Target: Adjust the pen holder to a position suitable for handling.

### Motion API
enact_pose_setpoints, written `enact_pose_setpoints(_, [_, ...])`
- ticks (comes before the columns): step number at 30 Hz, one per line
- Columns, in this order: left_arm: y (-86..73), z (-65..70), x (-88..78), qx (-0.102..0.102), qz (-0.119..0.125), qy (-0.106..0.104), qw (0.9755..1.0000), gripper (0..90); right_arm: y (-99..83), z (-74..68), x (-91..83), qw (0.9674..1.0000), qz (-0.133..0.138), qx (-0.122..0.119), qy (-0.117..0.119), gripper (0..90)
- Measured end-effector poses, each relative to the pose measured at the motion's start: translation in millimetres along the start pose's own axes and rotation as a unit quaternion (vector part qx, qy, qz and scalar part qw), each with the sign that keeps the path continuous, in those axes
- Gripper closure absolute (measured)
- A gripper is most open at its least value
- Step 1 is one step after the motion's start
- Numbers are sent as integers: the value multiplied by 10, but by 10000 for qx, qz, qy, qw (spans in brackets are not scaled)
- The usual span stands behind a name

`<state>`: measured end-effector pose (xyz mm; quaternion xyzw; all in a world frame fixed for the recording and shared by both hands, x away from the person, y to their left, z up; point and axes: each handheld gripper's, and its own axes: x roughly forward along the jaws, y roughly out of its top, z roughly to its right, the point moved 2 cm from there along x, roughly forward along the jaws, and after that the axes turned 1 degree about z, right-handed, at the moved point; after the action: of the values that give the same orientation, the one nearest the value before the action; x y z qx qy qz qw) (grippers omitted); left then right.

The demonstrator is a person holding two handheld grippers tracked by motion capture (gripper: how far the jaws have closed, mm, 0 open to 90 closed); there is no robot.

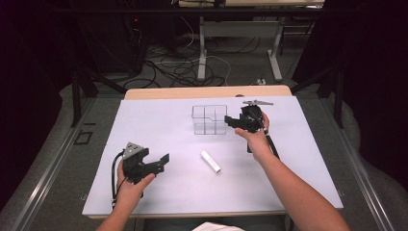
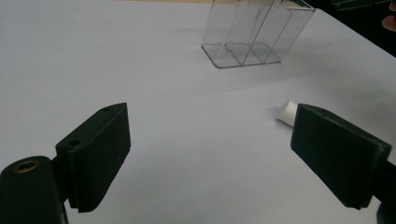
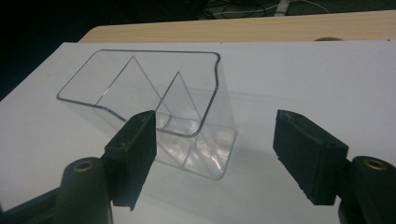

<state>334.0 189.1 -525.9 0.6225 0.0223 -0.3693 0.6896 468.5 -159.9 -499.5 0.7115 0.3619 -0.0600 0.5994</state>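
Here both claws gape empty — right claw (image 1: 230,121) just beside the clear organizer (image 1: 209,120), left claw (image 1: 162,162) near the white tube (image 1: 210,161).

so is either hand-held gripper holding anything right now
No. The right hand-held gripper stands open beside the clear organizer, and the left hand-held gripper is open near the white tube.

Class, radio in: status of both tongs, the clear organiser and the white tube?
Left tongs open, empty. Right tongs open beside clear plastic divided organiser, not gripping. Small white tube lying loose on white table. Nothing in the way.

Dark room; grey floor (image 1: 62,144), tangled cables (image 1: 178,72), white desk legs (image 1: 202,53).
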Motion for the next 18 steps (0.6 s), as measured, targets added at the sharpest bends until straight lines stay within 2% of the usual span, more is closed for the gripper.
enact_pose_setpoints(5, [-2,6,7,8,4,-8,10000,123,-30,-157,-102,9995,-34,-236,189,206])
enact_pose_setpoints(7, [-4,6,10,11,-2,-11,10000,123,-44,-224,-137,9991,-119,-357,212,157])
enact_pose_setpoints(11, [-6,4,13,4,-14,-9,10000,123,-91,-346,-183,9976,-333,-479,372,143])
enact_pose_setpoints(18, [-10,0,13,-30,-16,3,10000,123,-175,-478,-224,9952,-514,-766,316,113])
